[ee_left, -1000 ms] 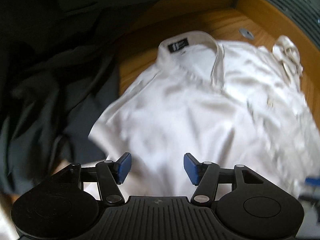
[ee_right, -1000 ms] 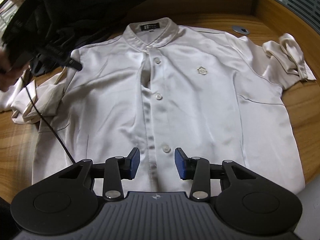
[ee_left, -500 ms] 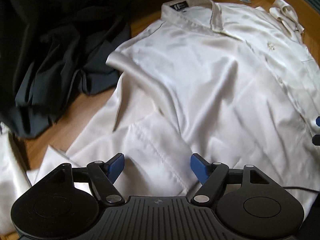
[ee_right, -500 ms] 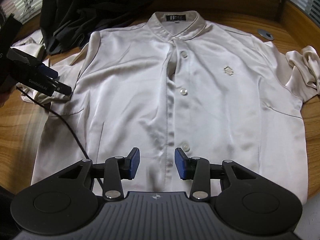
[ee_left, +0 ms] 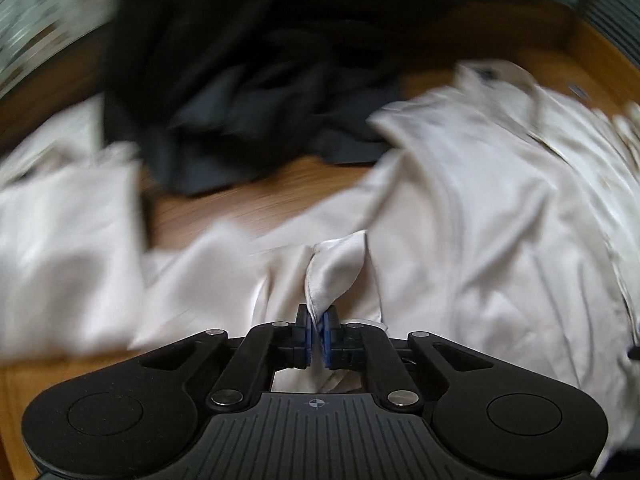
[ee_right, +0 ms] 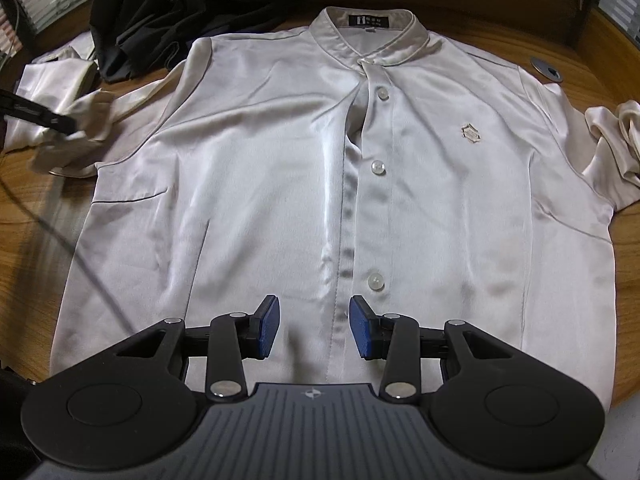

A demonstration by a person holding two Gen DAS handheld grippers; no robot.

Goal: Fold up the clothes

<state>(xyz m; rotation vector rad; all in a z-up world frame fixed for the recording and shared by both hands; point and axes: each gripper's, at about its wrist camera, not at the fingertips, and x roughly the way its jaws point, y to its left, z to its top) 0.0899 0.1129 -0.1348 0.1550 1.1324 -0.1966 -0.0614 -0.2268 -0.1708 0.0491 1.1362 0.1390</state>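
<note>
On a wooden table (ee_right: 24,216), a cream satin shirt (ee_right: 280,168) lies face up and buttoned, its collar (ee_right: 372,36) toward the far edge and its hem nearest the camera. At the shirt's left side, the left gripper (ee_left: 316,334) has its blue pads pinched tight on a fold of the sleeve (ee_left: 336,268), the cloth standing up in a small peak between them; that view is blurred. Over the button placket (ee_right: 340,280) near the hem, the right gripper (ee_right: 314,332) hangs with its jaws parted and nothing between them. A heap of dark clothing (ee_right: 168,4) sits beyond the shirt's left shoulder, and the other sleeve (ee_right: 612,136) lies bunched at the opposite edge.
</note>
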